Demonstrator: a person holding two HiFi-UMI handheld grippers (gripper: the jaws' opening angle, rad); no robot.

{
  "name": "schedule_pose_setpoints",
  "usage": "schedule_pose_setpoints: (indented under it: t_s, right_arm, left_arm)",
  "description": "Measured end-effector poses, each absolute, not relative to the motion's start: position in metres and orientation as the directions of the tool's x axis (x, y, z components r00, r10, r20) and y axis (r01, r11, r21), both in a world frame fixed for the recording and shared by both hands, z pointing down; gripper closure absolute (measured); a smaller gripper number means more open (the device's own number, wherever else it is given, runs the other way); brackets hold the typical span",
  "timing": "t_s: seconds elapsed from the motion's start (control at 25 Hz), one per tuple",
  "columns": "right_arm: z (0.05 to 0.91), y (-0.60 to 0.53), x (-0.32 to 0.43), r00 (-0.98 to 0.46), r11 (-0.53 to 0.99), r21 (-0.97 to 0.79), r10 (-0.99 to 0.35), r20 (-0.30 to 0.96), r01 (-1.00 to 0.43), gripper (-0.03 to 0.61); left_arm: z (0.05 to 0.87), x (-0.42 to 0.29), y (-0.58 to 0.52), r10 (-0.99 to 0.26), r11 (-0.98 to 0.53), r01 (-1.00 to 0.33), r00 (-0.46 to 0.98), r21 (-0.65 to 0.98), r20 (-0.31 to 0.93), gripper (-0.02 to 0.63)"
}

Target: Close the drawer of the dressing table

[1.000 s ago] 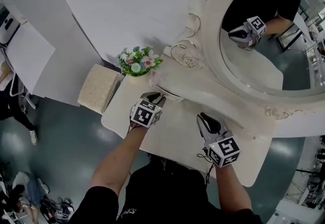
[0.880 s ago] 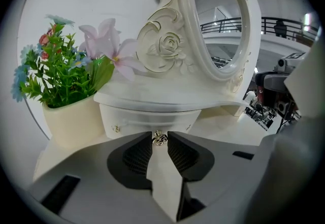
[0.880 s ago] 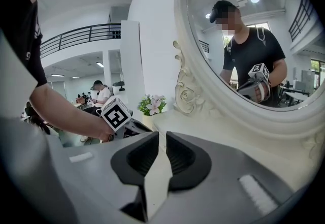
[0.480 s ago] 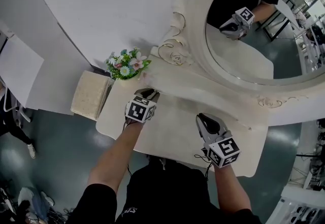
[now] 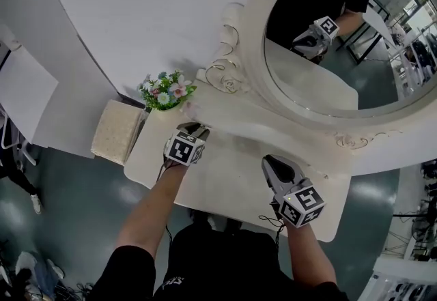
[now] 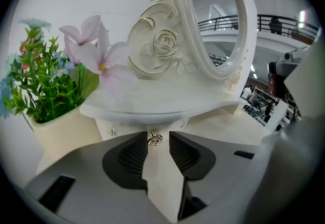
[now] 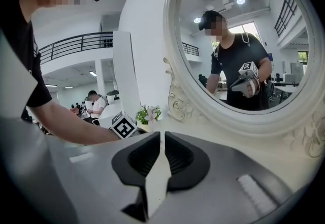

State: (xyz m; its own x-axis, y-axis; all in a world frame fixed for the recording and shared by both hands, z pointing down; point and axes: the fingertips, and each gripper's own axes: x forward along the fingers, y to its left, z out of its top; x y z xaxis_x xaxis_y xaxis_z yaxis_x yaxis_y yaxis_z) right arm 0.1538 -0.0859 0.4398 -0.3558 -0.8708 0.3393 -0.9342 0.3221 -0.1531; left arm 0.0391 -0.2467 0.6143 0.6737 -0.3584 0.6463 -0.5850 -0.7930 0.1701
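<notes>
You had the drawer [image 6: 124, 125] sitting flush under the curved shelf of the dressing table [image 5: 225, 177], so the closing itself appeared done. Your left gripper [image 6: 158, 141] was at the drawer front, its jaws just opening and spread either side of the small metal knob [image 6: 155, 138] without pressing it. Your right gripper [image 7: 162, 137] hovered over the tabletop, its jaws just closing to a thin gap on nothing; only withdrawal seemed left.
</notes>
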Motion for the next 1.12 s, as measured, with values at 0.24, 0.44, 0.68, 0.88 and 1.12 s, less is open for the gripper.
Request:
schedule_pose_setpoints:
  t_s: [0.24,0.44,0.68,0.88,1.12]
  right_arm:
    - [0.415,-0.065,0.157,-0.463,0.442,-0.136,-0.842,0.275,-0.886,0.54]
    - [0.394,-0.035,0.182,-0.517,0.499,-0.134,-0.826,0.224,-0.856,0.54]
    - [0.373,-0.005,0.217,-0.57,0.552,-0.144,-0.806,0.158,-0.821,0.568]
    - [0.359,0.005,0.231,-0.617,0.597,-0.172,-0.78,0.101,-0.783,0.568]
    - [0.34,0.015,0.24,-0.632,0.617,-0.188,-0.774,0.029,-0.764,0.569]
  left_arm:
    - [0.59,0.028,-0.225,-0.442,-0.761,-0.64,0.63,0.104,0.639,0.492]
    - [0.557,0.031,-0.191,-0.532,-0.711,-0.7,0.593,0.06,0.604,0.494]
    - [0.499,0.044,-0.143,-0.635,-0.662,-0.748,0.588,0.04,0.501,0.522]
    - [0.452,0.046,-0.103,-0.718,-0.629,-0.774,0.544,-0.069,0.435,0.532]
    - [0.414,0.049,-0.065,-0.71,-0.663,-0.743,0.587,-0.089,0.388,0.589]
